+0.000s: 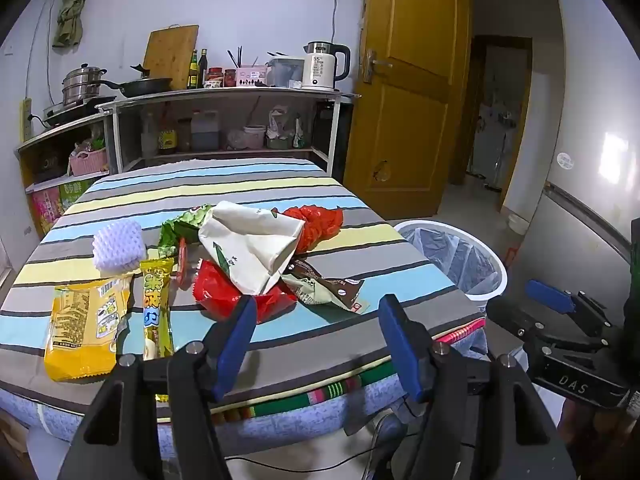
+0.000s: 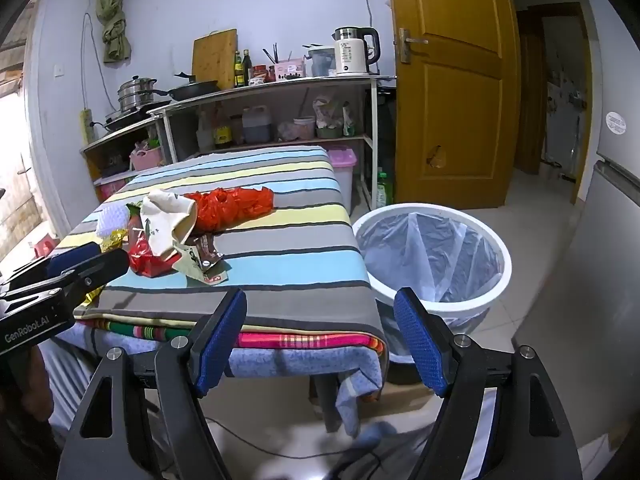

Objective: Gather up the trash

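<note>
Left wrist view: trash heaped on the striped desk

Left hand-held gripper (image 1: pixel 318 326) spread wide, holding nothing, near the desk (image 1: pixel 360 236) edge. Right hand-held gripper (image 2: pixel 320 330) likewise wide apart and empty. Wrappers (image 1: pixel 248 256) piled mid-desk, yellow packet (image 1: pixel 86 328) at left. White lined bin (image 2: pixel 434 256) on floor beside the desk

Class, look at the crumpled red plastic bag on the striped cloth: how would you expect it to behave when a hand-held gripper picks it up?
The red plastic bag is thin and crumpled, so it will probably be floppy and sag from the pinch point. It looks light for its size and likely lifts easily. Its glossy film may slip, so a bunched fold seems safest to grip.
</note>
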Demonstrator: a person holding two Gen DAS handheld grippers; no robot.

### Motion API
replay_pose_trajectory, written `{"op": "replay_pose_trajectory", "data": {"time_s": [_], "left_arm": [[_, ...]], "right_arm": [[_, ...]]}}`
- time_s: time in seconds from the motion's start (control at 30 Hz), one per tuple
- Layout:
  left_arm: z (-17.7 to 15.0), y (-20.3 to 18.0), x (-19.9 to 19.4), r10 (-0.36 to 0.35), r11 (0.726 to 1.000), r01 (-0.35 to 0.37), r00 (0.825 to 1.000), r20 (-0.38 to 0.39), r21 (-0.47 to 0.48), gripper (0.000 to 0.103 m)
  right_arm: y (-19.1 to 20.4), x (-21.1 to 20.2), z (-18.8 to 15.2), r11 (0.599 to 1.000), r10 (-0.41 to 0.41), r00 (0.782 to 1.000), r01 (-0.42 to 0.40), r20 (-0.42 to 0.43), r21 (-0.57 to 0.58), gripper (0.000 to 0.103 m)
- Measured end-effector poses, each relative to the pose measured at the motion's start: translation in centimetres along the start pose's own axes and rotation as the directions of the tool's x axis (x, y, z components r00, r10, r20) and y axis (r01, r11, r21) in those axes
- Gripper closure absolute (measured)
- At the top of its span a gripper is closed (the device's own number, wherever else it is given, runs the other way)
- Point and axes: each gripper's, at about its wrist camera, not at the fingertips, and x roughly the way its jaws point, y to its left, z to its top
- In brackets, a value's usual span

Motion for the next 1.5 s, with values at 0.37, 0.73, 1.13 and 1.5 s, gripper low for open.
{"op": "replay_pose_trajectory", "data": {"time_s": [0.37, 0.73, 1.13, 1.5], "left_arm": [[0.01, -0.03, 0.02, 0.003, 1.0, -0.003, 1.0, -0.005, 0.005, 0.038], [0.01, -0.07, 0.1, 0.003, 1.0, -0.003, 1.0, -0.006, 0.006, 0.038], [0.02, -0.07, 0.09, 0.002, 1.0, -0.002, 1.0, -0.006, 0.007, 0.038], [0.03, -0.07, 0.09, 0.002, 1.0, -0.002, 1.0, -0.006, 0.006, 0.038]], "right_arm": [[-0.59, 0.11, -0.22, 1.0, -0.002, 1.0, 0.002, 0.003, 0.006, 0.027], [-0.22, 0.18, 0.05, 1.0, -0.008, 1.0, 0.008, -0.001, 0.003, 0.027], [-0.15, 0.18, 0.13, 1.0, -0.01, 1.0, 0.01, -0.004, 0.002, 0.027], [-0.15, 0.18, 0.12, 1.0, -0.011, 1.0, 0.011, -0.004, 0.003, 0.027]]}}
